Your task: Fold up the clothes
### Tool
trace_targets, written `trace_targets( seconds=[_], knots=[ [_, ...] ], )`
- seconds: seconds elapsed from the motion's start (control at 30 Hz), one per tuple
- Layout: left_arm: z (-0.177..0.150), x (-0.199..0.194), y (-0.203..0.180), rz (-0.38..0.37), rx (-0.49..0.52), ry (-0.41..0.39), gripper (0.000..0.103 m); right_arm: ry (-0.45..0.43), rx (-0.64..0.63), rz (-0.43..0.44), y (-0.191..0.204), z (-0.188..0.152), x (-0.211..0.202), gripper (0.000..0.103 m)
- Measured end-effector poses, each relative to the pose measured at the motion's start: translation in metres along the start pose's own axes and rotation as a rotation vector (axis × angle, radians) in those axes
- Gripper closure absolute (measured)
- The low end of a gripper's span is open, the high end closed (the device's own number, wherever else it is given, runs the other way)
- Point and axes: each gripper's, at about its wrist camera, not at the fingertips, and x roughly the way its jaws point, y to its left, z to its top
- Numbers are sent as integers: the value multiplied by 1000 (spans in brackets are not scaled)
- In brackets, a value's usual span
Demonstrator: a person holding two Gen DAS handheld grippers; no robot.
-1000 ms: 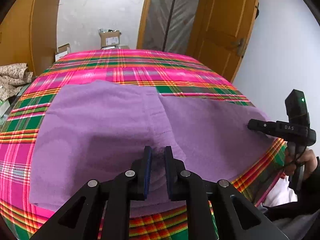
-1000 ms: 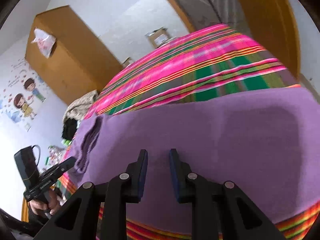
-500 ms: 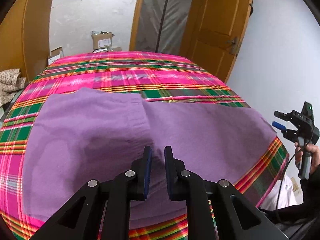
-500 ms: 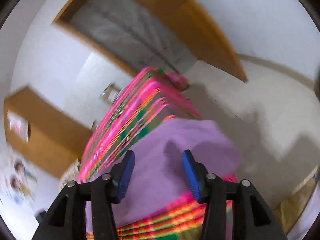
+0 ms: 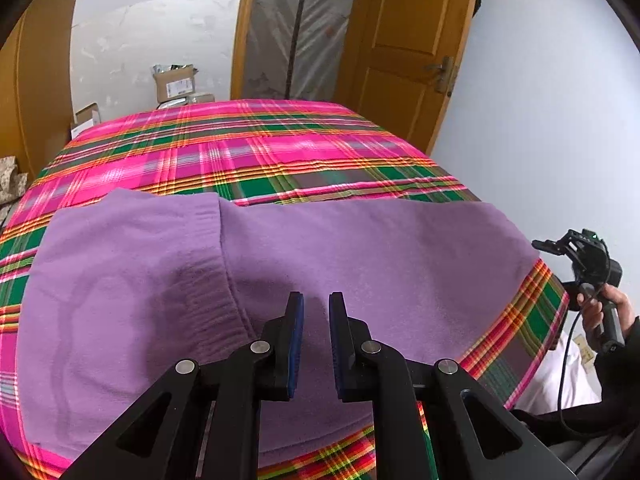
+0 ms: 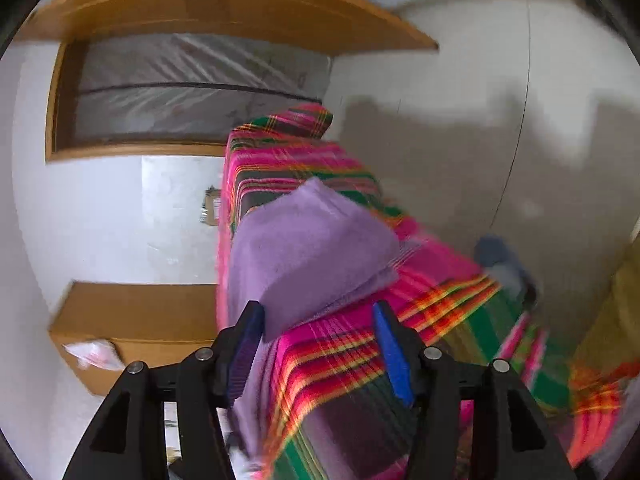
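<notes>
A purple garment [image 5: 360,264] lies spread flat on the pink-and-green plaid bed [image 5: 256,148], with a ribbed sleeve cuff [image 5: 208,280] folded across its left half. My left gripper [image 5: 316,308] is low over the garment's near middle. Its jaws stand nearly together, and a small ridge of purple cloth is pinched in the narrow gap. My right gripper [image 5: 576,248] is held by a hand off the bed's right edge. In its own rolled view the right gripper [image 6: 316,336] stands wide open, facing the garment's corner [image 6: 312,248] on the bed edge [image 6: 352,360], with nothing pressed between the pads.
Cardboard boxes [image 5: 176,84] sit on the floor beyond the bed. A wooden door [image 5: 404,60] and a plastic-covered doorway [image 5: 304,28] stand behind. A white wall [image 5: 540,140] runs close along the bed's right side. A blurred blue-grey thing [image 6: 504,260] lies on the floor.
The right gripper's jaws spread wide; it left the garment, rolled over and dropped beside the bed's right edge. The left gripper shifted a little rightward across the garment, jaws unchanged.
</notes>
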Motion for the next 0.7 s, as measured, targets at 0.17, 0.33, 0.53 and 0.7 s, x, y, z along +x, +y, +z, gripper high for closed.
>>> trace_targets(
  seconds=[0.17,0.33,0.53,0.7],
  knots=[
    [-1,4,1,13,-10,11,90,11,53,61,-6,5,14,44],
    [-2,8,4,24,-25,21,90,-25,60,89,-2,10,23,59],
    [-3,12,6,20,-32,25,90,-107,-3,71,10,11,13,73],
    [-3,12,7,15,-33,24,90,-134,-49,55,20,11,10,83]
  ],
)
